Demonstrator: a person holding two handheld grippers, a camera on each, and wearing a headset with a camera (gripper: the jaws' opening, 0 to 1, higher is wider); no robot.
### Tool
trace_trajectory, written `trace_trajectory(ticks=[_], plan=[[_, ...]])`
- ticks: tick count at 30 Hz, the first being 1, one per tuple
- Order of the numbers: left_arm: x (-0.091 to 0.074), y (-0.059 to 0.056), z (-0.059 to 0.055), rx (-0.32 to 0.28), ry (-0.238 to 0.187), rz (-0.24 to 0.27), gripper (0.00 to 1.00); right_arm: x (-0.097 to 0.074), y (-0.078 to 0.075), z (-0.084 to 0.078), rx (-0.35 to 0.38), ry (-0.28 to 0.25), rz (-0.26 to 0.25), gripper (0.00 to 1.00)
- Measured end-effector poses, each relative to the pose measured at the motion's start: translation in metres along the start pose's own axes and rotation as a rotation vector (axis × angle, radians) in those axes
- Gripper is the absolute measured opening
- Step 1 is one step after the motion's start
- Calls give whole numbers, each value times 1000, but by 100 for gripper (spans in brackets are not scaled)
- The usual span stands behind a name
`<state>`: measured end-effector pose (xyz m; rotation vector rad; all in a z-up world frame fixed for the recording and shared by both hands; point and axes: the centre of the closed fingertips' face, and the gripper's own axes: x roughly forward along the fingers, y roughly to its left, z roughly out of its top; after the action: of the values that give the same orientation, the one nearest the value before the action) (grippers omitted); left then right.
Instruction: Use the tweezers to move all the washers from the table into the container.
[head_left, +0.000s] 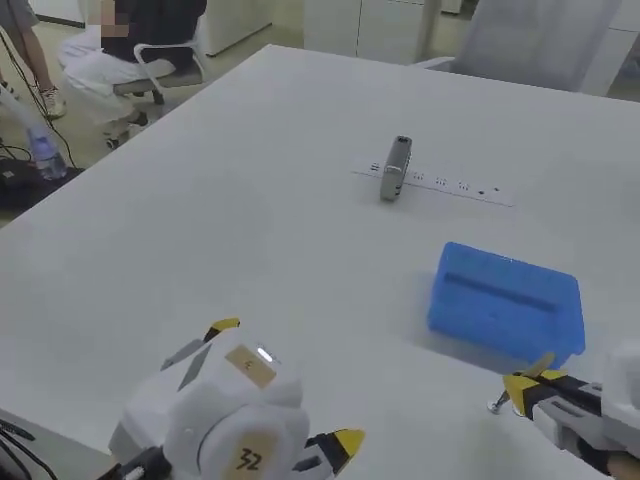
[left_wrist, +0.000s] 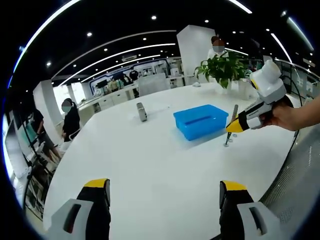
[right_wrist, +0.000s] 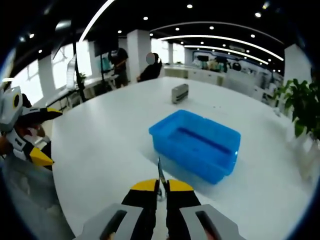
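The white tabletop (head_left: 230, 220) is largely bare. A broad open stretch runs from its far corner down to the near edge. There the left hand-held gripper (head_left: 285, 382) hovers with its yellow-tipped jaws spread wide and nothing between them.

Toward the far edge a small grey metal block (head_left: 397, 167) stands at one end of a flat socket strip (head_left: 450, 185), well apart from everything else.

The blue container (head_left: 507, 300), open on top, sits in the right half of the tabletop. It is nearer the near edge than the far one and has free surface on every side.

Just beside its near side, the right hand-held gripper (head_left: 525, 382) has its jaws pressed together on a pair of tweezers (right_wrist: 160, 175). The tweezers stick out forward toward the container. In the left gripper view a hand (left_wrist: 287, 117) holds this gripper, and the tweezers slant down to the tabletop near the container's corner. The tip is touching the surface or very nearly so. Whether the tip has a washer is too small to tell.

Beyond the left edge a person sits on a chair (head_left: 165, 65). A grey chair back (head_left: 540, 40) stands at the far edge.
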<state>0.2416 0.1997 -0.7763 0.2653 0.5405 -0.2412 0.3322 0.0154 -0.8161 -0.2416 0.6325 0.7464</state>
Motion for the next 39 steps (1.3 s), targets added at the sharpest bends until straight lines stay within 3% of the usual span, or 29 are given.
trace_trajectory(ticks=[5,8,13,21,30,39], plan=[[0,-2,0,6,0,-9,92,3,-8,2,19,37,12,2],[0,-2,0,4,-1,-13,93,-1,-6,11,31,32,31,2],[0,-4,2,2,-9,-21,93,-10,-8,30,36,-8,34,2],[-1,-3,5,-17,-27,-20,94,-17,-25,75,45,-114,-3,2],[0,-4,2,4,-12,-19,94,-1,-39,100,17,-153,-26,2],[1,-4,2,2,-9,-21,94,30,-51,92,-1,-106,-52,2]])
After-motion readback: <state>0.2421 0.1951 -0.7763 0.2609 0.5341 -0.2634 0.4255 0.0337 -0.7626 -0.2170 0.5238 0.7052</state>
